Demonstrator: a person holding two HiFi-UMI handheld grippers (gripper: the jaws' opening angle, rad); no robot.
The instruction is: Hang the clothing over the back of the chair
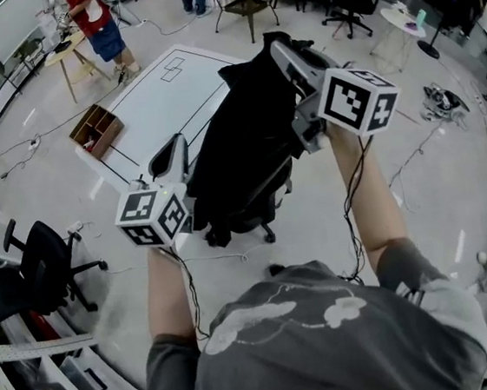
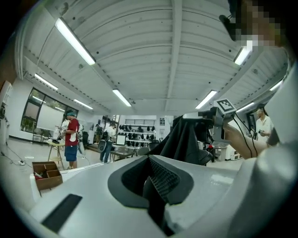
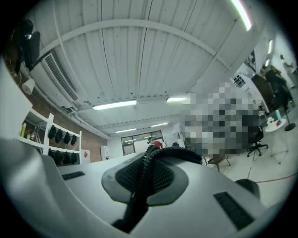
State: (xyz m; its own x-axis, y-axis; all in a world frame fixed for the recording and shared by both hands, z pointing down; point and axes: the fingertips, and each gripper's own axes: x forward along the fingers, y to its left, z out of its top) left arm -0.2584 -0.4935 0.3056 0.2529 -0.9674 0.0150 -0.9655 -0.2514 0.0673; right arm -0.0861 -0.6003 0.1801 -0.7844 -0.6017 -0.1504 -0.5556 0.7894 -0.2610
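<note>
Stands over the chair (image 1: 262, 222) with both bare forearms lifted ahead of a grey short-sleeved top. Reaches higher and further out with the right arm, elbow almost straight, marker cube turned upward. Holds the left arm lower and closer in, bent at the elbow, with its cube near the chest.

Pinches with the right gripper (image 1: 280, 52), pads pressed together on a ridged black edge of the clothing (image 1: 246, 137), which bulges out between them in the right gripper view. Shows the left gripper (image 1: 179, 146) closed as well, pad against pad, holding nothing. Cannot tell whether its tip, just beside the garment's left edge, touches the cloth.

Hangs the black clothing from that raised pinch down over the chair, covering back and seat from above, with only the wheeled base showing below.

Underfoot, a pale glossy floor (image 1: 41, 182) with a white mat (image 1: 163, 98) marked in black lines, the chair at its right side. At the mat's left edge, a wooden box (image 1: 96, 129) with compartments. Near the floor's left edge, a second chair (image 1: 46, 260), black. Toward the far left corner, a person in a red top (image 1: 94, 19) beside a small table (image 1: 66, 53). At the right, loose cables (image 1: 441, 104). Overhead, strip lights (image 2: 74, 41) on a ribbed ceiling.
</note>
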